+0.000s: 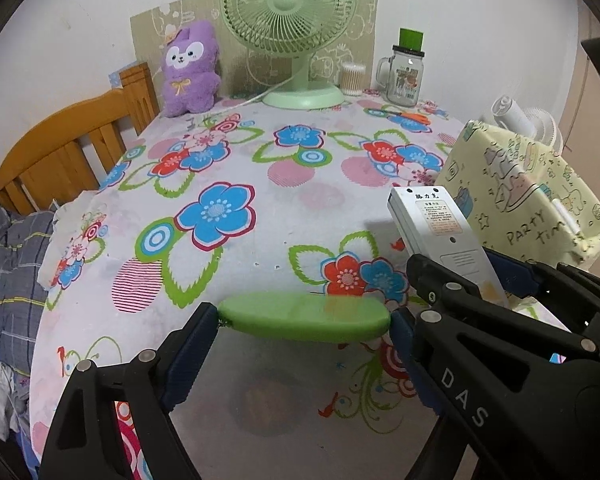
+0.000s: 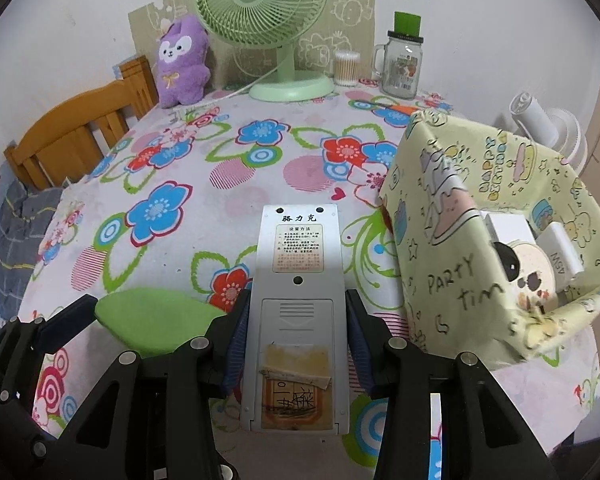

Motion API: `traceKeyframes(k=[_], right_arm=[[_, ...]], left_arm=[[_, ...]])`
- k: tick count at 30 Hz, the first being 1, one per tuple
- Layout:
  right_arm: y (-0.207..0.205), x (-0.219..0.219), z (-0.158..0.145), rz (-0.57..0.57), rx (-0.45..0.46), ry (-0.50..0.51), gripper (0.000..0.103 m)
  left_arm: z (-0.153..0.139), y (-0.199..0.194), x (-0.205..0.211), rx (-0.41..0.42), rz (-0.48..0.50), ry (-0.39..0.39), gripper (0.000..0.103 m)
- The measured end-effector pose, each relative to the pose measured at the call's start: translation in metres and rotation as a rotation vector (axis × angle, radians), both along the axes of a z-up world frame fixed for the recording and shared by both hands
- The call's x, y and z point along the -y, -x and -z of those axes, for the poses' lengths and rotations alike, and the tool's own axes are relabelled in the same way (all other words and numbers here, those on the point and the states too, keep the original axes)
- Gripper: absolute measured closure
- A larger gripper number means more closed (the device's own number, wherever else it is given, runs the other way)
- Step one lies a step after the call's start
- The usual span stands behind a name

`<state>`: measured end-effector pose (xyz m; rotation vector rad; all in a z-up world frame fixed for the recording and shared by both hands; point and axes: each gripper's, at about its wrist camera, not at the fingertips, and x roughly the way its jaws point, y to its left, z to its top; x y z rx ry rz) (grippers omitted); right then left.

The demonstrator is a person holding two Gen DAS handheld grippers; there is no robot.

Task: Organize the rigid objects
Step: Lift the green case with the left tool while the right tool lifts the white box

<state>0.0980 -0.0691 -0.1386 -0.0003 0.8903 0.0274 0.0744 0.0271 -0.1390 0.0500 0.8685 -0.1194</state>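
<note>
remote [image 2: 298,312]: smooth grey plastic, worn paper label
green case [image 1: 304,322]: matt plastic
tablecloth [image 1: 236,168]: printed cloth
box [image 2: 460,208]: paper-wrapped
headboard [image 1: 60,156]: glossy wood

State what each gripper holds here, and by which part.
Left gripper: green oval case, clamped by its two ends. Right gripper: white remote, back side up, gripped across its long edges at the battery-cover end.

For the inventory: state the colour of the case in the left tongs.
Light green case, clearest in the left wrist view.
</note>
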Motion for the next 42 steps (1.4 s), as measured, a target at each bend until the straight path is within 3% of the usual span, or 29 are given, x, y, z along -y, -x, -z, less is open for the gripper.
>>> traceKeyframes(k=[11,27,34,42], right_arm=[[0.012,0.001,0.001,-0.028,-0.004,-0.014,0.056],[0.0,0.001,0.024,-0.022,-0.07,-0.012,0.056],[-0.006,0.003,0.038,-0.014,-0.111,-0.017,0.056],[-0.008,0.009,0.039,0.027,-0.092,-0.042,0.056]], left_arm=[[0.002,0.01,0.006,0.002,0.004,-0.002,0.017],[0.026,0.001,0.006,-0.063,0.016,0.024,0.017],[0.037,-0.003,0.009,-0.084,0.027,-0.006,0.017],[0.039,-0.018,0.013,-0.065,0.073,-0.049,0.005]])
